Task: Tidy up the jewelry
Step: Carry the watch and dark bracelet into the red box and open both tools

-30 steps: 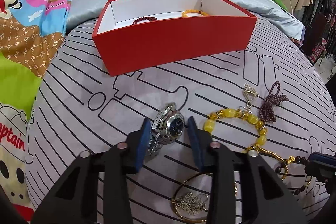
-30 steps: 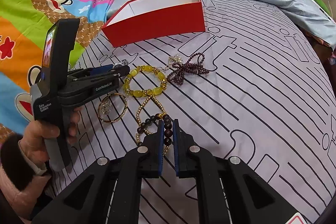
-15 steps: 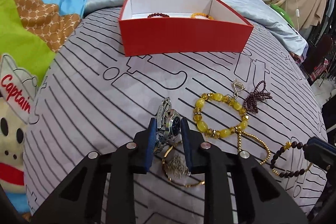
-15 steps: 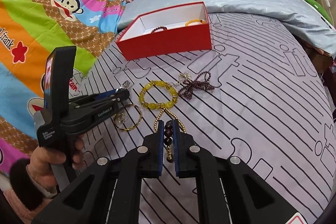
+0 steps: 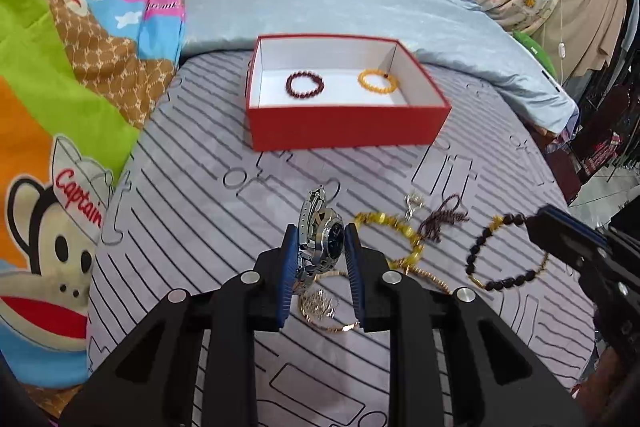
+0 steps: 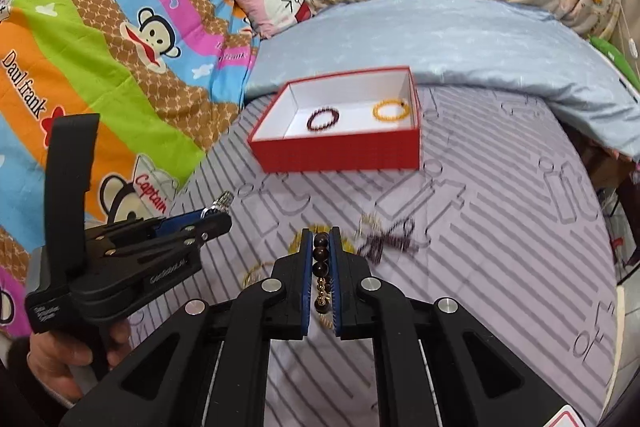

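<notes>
Left gripper (image 5: 320,239) is clamped on the silver watch (image 5: 320,227) — dark dial between the blue pads (image 5: 289,267), metal band sticking up past the fingertips, watch lifted above the striped bedsheet (image 5: 192,219). Right gripper (image 6: 321,247) is closed tight on the dark bead bracelet (image 6: 321,259); from the left wrist view that bracelet (image 5: 500,251) hangs as an open loop off the gripper tip, clear of the sheet.

Red box (image 5: 344,131) sits farther back on the bed, open top, white interior. Inside: a dark red bead bracelet (image 5: 305,85) on the left, an orange bead bracelet (image 5: 378,81) on the right, apart from each other.

On the sheet between grippers and box: a yellow bead bracelet (image 5: 394,227), a purple bead strand (image 5: 442,219) just beside it with a small silver pendant (image 5: 414,201), a thin gold chain (image 5: 432,277), and a gold bangle (image 5: 324,307) with a charm — partly under the left gripper. Motion blur on the loose pieces in the right wrist view.

Cartoon monkey blanket (image 6: 100,47) to the left, light blue quilt (image 6: 460,39) behind the box.
</notes>
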`<state>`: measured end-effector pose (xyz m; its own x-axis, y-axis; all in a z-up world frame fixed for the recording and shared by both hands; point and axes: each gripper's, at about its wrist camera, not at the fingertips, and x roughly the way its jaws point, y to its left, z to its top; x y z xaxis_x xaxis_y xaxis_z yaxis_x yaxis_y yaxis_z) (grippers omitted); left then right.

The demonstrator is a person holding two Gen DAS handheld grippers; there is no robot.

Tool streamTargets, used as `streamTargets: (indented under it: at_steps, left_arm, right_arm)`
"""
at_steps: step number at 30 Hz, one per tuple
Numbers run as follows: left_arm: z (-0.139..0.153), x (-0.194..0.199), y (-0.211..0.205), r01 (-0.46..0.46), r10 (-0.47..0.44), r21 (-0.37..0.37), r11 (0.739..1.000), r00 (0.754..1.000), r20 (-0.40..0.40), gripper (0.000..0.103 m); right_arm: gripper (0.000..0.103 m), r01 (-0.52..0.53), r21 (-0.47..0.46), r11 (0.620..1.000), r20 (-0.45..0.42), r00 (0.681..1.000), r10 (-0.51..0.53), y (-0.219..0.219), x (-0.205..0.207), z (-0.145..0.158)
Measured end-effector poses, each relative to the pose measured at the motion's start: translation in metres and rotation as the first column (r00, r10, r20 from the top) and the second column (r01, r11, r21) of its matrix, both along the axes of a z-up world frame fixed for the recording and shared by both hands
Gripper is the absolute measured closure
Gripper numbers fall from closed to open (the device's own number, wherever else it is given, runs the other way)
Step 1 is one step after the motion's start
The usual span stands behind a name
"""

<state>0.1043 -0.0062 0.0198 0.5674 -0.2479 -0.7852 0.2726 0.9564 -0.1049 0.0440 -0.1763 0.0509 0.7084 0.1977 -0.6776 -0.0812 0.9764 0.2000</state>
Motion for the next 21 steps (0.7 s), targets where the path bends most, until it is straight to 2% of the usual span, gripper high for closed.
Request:
streamTargets:
  at_steps: [7, 12, 16, 21]
  left_arm:
    - [0.028, 0.038, -0.015, 0.010, -0.010, -0.010, 1.000, 0.998, 0.062, 0.080]
    - [0.034, 0.079, -0.028, 0.000, 0.000, 0.004, 1.000, 0.997, 0.080, 0.080]
    - [0.030, 0.115, -0.036, -0.017, 0.017, 0.009, 1.000, 0.997, 0.079, 0.080]
    - [0.011, 0.152, -0.043, -0.034, 0.033, 0.022, 0.999, 0.998, 0.057, 0.080]
  right_arm:
    - [0.096, 0.011, -0.008, 1.000, 0.075, 0.997, -0.010, -0.008, 0.052, 0.028]
    - [0.096, 0.022, 0.002, 1.000, 0.094, 0.995, -0.022, -0.015, 0.101, 0.038]
    - [0.096, 0.028, 0.035, 0.999, 0.070, 0.997, -0.031, -0.022, 0.139, 0.032]
    - [0.096, 0.032, 0.061, 0.998, 0.011, 0.999, -0.033, -0.025, 0.182, 0.008]
